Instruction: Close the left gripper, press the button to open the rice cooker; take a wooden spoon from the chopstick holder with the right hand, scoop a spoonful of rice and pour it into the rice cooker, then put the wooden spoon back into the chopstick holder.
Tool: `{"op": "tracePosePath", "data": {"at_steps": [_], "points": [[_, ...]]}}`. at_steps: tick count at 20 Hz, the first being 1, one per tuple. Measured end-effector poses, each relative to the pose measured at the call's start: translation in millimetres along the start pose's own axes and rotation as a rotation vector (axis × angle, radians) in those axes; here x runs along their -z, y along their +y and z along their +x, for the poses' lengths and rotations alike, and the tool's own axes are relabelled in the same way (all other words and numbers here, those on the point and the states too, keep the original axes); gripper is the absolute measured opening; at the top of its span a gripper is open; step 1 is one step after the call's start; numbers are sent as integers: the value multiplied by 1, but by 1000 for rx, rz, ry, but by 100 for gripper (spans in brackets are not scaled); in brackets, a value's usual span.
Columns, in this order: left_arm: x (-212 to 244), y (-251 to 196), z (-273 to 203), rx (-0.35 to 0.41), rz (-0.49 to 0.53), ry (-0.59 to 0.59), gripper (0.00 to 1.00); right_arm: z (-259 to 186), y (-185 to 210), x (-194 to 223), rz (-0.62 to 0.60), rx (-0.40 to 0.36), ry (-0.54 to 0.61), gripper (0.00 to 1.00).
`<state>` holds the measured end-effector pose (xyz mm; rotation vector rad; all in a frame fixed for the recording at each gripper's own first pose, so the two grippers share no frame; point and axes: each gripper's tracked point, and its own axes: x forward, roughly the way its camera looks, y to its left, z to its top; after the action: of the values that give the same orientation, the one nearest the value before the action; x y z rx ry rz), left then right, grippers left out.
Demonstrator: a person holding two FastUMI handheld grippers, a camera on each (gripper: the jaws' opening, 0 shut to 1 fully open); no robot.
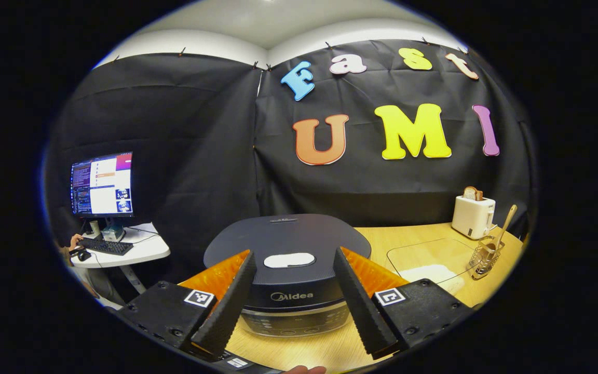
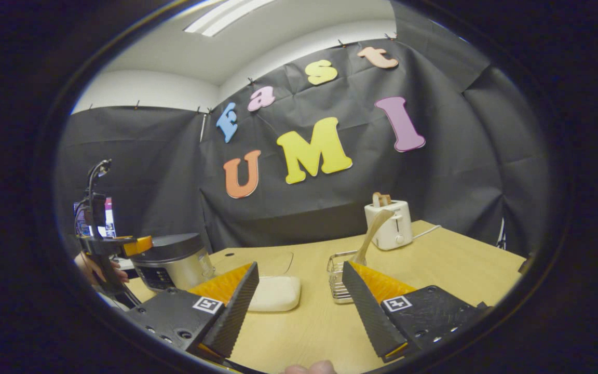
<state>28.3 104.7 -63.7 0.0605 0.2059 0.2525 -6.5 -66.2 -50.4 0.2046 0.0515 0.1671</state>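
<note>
1. Standing at the far left of the left gripper view is a lit monitor (image 1: 102, 184) on a small white side table (image 1: 143, 250), with a keyboard (image 1: 105, 246) in front of it and a person's hand (image 1: 75, 241) resting at the keyboard's left end.
2. Moving right, the left gripper (image 1: 293, 301) hangs over the near edge of the wooden table (image 1: 382, 241), its fingers spread wide apart and gripping nothing.
3. Between those fingers sits the rice cooker (image 1: 287, 244), dark lid down, with its pale oval button (image 1: 289, 260) on top of the lid near the front; neither finger touches it.
4. Right of the cooker lies a clear tray (image 1: 423, 254) holding white rice (image 1: 431, 272).
5. Further right, near the table's right edge, stands the wire chopstick holder (image 1: 483, 258) with the wooden spoon (image 1: 502, 227) upright in it, leaning right.
6. Behind the holder, by the wall, is a white toaster (image 1: 473, 216) with bread in its slot.
7. In the right gripper view, the left gripper (image 2: 122, 244) shows far off at the left, held by a hand (image 2: 94, 267) just beside the cooker (image 2: 174, 262).
8. The right gripper (image 2: 299, 306) also has its fingers wide apart and empty, low over the table (image 2: 460, 265).
9. Between its fingers lies the rice (image 2: 275, 293), and just behind the right finger stands the holder (image 2: 339, 280) with the spoon (image 2: 374, 231) rising from it, in front of the toaster (image 2: 390, 224).
</note>
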Motion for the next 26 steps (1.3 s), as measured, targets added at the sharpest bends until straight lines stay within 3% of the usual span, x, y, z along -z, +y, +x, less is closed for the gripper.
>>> {"op": "tracePosePath", "data": {"at_steps": [1,2,3,4,7,10,15,18,19,21,23,26], "points": [[1,0,-2,-4,-4,-3,95,2,0,-2,-9,8,-4,92],[-3,-1,-2,-1,-1,-15,96,3,-2,-3,-20,18,-5,96],[-1,-1,-2,2,3,-4,95,5,-3,-4,-31,29,-8,92],[-3,-1,-1,5,12,-8,95,7,-7,-5,-39,49,-11,96],[-4,3,0,-18,9,-3,99,14,-11,-11,-70,94,-24,96],[-24,-24,-6,42,-42,-52,99,21,-6,-16,-91,118,-36,96],[-57,-47,-22,94,24,-183,98,22,4,-31,-153,132,-74,92],[-59,-74,-36,149,-1,-191,98,21,13,-40,-165,142,-100,96],[-58,-82,-39,168,-6,-189,98,20,16,-43,-165,144,-106,92],[-55,-95,-45,196,-16,-189,98,18,25,-49,-174,142,-121,96],[-49,-106,-51,229,-23,-184,98,14,32,-55,-204,141,-140,92],[-45,-106,-58,239,-26,-185,98,12,35,-60,-224,152,-160,96]]}}
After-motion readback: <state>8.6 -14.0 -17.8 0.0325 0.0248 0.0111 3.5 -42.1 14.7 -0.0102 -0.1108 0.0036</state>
